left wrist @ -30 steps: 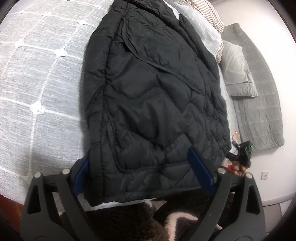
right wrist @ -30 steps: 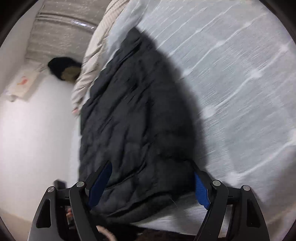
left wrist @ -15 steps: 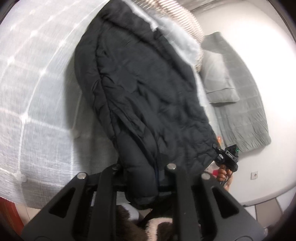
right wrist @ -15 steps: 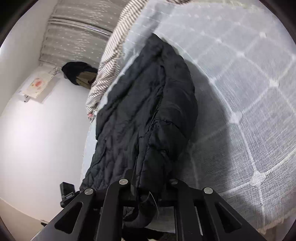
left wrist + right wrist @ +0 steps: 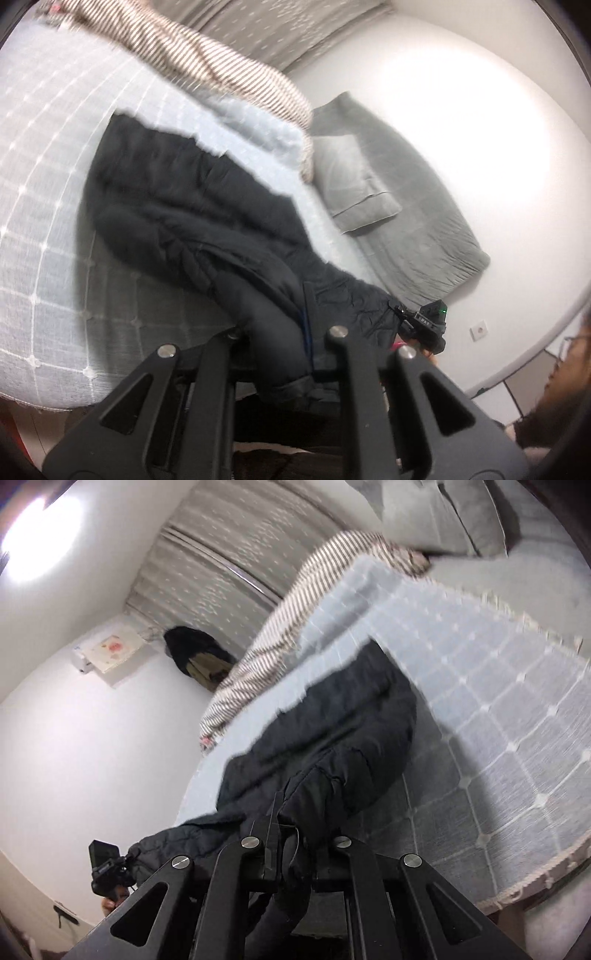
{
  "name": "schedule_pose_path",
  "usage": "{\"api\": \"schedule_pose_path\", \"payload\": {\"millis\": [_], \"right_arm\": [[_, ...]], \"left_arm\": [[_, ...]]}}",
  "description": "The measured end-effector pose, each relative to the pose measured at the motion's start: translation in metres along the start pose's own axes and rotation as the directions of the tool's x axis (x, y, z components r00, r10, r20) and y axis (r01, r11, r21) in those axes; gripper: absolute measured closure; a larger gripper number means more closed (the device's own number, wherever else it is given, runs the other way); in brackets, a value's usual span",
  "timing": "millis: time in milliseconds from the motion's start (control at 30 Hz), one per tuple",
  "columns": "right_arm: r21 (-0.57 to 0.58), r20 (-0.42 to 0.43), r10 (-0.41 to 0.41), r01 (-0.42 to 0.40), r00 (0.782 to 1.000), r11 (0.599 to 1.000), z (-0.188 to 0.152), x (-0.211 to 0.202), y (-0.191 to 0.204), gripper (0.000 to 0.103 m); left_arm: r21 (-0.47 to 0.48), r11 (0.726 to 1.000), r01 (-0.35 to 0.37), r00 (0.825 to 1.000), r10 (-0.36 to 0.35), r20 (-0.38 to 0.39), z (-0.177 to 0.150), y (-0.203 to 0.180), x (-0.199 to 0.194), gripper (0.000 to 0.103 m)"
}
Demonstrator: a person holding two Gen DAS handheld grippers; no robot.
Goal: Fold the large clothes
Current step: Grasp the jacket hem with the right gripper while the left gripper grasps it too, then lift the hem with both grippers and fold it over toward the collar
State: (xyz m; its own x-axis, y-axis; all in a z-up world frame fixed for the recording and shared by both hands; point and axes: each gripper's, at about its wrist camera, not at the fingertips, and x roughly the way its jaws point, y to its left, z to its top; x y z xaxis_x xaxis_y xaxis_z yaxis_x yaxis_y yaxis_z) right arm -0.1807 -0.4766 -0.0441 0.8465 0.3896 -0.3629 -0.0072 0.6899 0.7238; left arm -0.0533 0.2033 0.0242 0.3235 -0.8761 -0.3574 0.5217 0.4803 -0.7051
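— Right, what have I got in each claw?

— Left gripper (image 5: 284, 332) is clamped on the hem of the black puffer jacket (image 5: 192, 221), the last of the gap closing, with a thick fold of the padding bunched between the fingers. Right gripper (image 5: 295, 834) is fully closed on the other hem corner (image 5: 310, 801). I hold both corners up off the bed (image 5: 44, 206), just past its near edge, while the collar end lies on the checked white cover towards the far edge.

— Anything crowding me?

— Along the far edge of the bed lies a brown-and-white striped blanket (image 5: 221, 70). Beyond the bed's right side, in my left view, a grey quilted mat (image 5: 417, 221) is spread on the floor with a grey pillow (image 5: 354, 184) on it. From the right camera I see a dark garment (image 5: 195, 653) hanging by the curtain (image 5: 221, 554), and a white wall unit (image 5: 107, 653) near it. Nothing sits between the jacket and the open stretch of cover.

— Any writing?

— White lettering shows on the right gripper's body (image 5: 424, 325) in my left view, next to a green light, but it's too small and blurred to read. The wall unit carries a pink-red picture, no legible text. A wall socket (image 5: 479, 329) sits low on the wall beyond the mat.
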Motion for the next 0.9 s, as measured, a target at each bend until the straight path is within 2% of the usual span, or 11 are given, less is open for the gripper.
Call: {"api": "schedule_pose_path", "payload": {"millis": [200,267,367,467,567,733,900], "right_arm": [[-0.079,0.107,0.064,-0.055,0.992,0.995,0.008,-0.045,0.033,0.094],[-0.096,0.129,0.069,-0.056,0.989,0.994,0.015,-0.045,0.044,0.094],[-0.116,0.143,0.052,-0.036,0.988,0.993,0.031,-0.033,0.051,0.094],[-0.121,0.142,0.021,-0.004,0.99,0.993,0.049,-0.014,0.055,0.094],[-0.135,0.145,-0.061,0.081,0.988,0.988,0.069,0.018,0.056,0.094],[-0.123,0.119,-0.168,0.183,0.979,0.975,0.1,0.076,0.046,0.094],[-0.094,0.034,-0.246,0.248,0.969,0.964,0.117,0.139,0.015,0.094]], "left_arm": [[0.065,0.996,0.064,0.995,-0.068,0.067,0.009,-0.033,-0.028,0.089],[0.083,0.995,0.058,0.994,-0.065,0.086,0.014,-0.035,-0.034,0.089],[0.093,0.996,0.005,0.994,-0.015,0.108,0.03,-0.031,-0.029,0.089],[0.084,0.992,-0.09,0.988,0.078,0.135,0.053,-0.018,-0.012,0.088],[0.07,0.986,-0.153,0.98,0.142,0.142,0.072,-0.002,0.007,0.088],[0.039,0.957,-0.288,0.951,0.282,0.125,0.102,0.036,0.057,0.088],[0.042,0.919,-0.392,0.918,0.388,0.083,0.112,0.073,0.098,0.087]]}}
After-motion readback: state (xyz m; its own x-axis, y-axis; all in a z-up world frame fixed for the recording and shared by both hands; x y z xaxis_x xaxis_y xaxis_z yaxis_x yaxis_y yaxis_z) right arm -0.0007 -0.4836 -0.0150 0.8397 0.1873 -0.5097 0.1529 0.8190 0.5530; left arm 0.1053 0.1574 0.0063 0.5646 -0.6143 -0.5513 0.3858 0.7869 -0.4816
